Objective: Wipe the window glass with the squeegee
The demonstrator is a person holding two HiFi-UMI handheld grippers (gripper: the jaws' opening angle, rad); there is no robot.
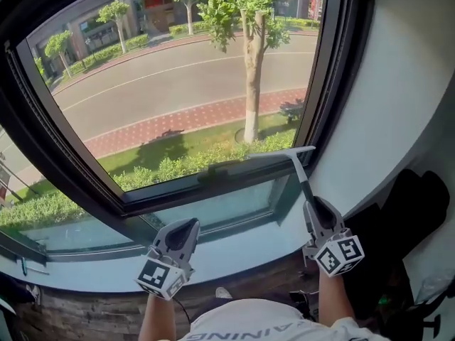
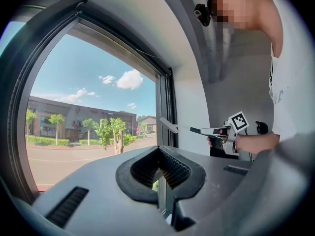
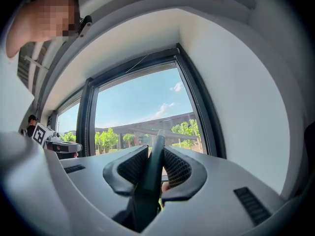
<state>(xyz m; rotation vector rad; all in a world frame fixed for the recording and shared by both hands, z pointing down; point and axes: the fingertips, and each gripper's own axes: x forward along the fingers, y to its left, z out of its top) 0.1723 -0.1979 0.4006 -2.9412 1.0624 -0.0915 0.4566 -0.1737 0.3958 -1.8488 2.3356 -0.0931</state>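
The squeegee [image 1: 291, 159] has a pale blade lying level at the lower right corner of the large window glass [image 1: 178, 84], by the bottom frame. Its dark handle runs down into my right gripper [image 1: 313, 206], which is shut on it. In the right gripper view the handle [image 3: 153, 173] stands between the ribbed pads, with the blade ahead of them against the glass. My left gripper [image 1: 186, 227] hangs lower left over the sill, shut on nothing. From the left gripper view, the squeegee [image 2: 170, 127] and the right gripper [image 2: 222, 131] show at right.
A black window frame [image 1: 334, 69] borders the glass on the right, beside a white wall [image 1: 398, 105]. Below is a narrow lower pane [image 1: 213, 208] and a pale sill [image 1: 234, 251]. Dark bags [image 1: 405, 212] lie at the right.
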